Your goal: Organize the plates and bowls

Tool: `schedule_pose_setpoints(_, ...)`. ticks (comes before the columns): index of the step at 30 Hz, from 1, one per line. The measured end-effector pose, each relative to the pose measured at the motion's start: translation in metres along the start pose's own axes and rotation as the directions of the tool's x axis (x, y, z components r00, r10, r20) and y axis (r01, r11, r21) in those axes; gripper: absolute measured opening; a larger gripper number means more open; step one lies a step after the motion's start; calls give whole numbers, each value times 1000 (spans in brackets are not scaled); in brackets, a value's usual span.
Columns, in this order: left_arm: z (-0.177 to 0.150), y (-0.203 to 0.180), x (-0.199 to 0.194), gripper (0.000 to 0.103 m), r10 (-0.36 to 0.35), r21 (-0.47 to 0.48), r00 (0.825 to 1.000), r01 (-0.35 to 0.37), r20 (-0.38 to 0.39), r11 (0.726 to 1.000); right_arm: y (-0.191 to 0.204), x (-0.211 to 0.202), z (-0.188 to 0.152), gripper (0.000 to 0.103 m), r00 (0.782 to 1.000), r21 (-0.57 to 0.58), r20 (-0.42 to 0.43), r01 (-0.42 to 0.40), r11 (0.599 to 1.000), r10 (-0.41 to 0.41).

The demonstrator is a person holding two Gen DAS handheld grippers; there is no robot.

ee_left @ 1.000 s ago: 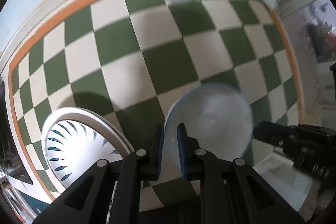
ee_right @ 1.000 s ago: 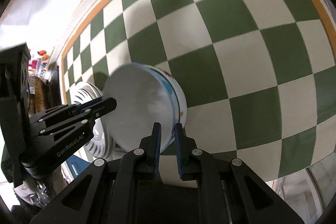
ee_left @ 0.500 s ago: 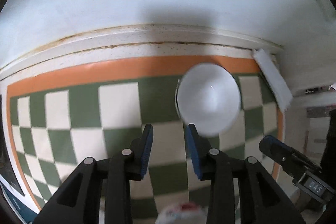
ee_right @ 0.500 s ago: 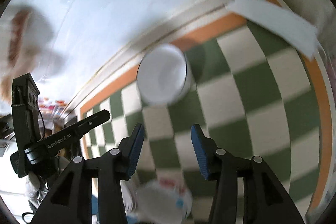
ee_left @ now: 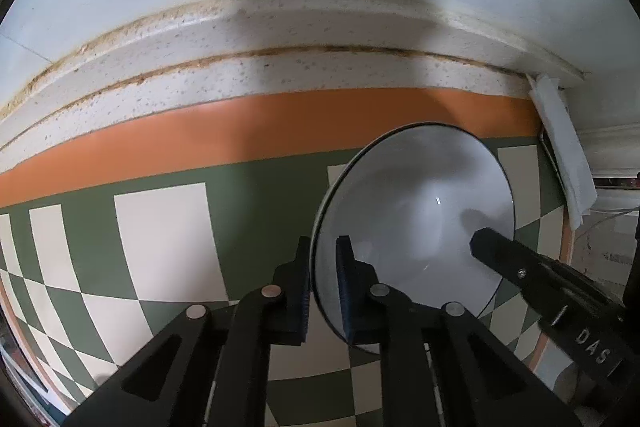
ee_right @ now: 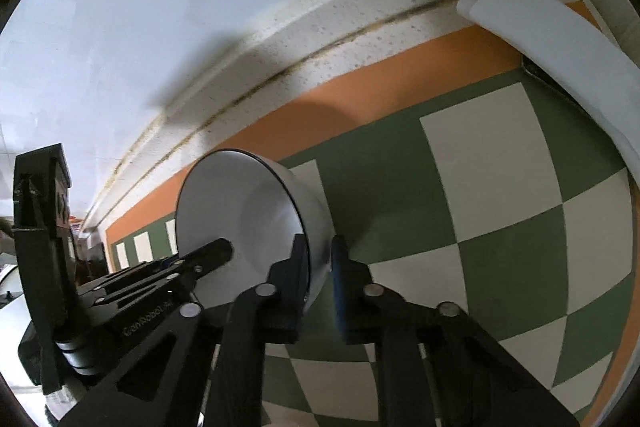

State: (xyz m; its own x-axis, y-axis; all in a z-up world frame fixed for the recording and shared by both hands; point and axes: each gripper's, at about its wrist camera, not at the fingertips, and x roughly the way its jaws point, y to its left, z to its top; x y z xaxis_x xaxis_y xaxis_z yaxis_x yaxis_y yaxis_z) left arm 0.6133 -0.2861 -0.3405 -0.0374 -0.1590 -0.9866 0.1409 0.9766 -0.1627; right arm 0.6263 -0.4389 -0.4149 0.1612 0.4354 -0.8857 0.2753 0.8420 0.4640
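A white bowl with a thin dark rim [ee_left: 416, 215] stands near the back of the green-and-cream checkered mat [ee_left: 160, 235]. My left gripper [ee_left: 323, 283] straddles its left rim, one finger outside and one inside, closed onto it. My right gripper [ee_right: 319, 281] straddles the bowl's [ee_right: 240, 223] right rim the same way. Each gripper shows in the other's view: the right one [ee_left: 540, 283] across the bowl, the left one [ee_right: 152, 287] at the left.
An orange border [ee_left: 240, 131] and a speckled ledge [ee_left: 240, 51] run behind the bowl, under a white wall. A folded white sheet [ee_right: 560, 55] lies in the back right corner. A white plate edge [ee_right: 10, 291] shows at far left.
Both grippers let go of the decorated bowl, opened, moved back to the plain white bowl and closed on its opposite rims.
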Motion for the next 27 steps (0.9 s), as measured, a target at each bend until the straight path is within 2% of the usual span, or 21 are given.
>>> schedule_pose_setpoints(7,-9,-5,-15,10,8,17,1000,-9,29,1000,8,-8,-5,11,1000,-24,11,23,999,-23)
schedule_pose_setpoints(16,-44,-17,-81,10,2,67,992,-11,128,998,31,-61,-31,11,997,-64,72,2,998,3)
schedule_pose_setpoints(22,-87,-11,-130,10,-22,106,983,3,184,994,49,-104,-77,11,993,-102,121,-1,995,13)
schedule_pose_setpoints(27,-128,-11,-153,10,-30,142,977,-1,211,990,57,-134,-127,11,988,-110,154,-6,994,23)
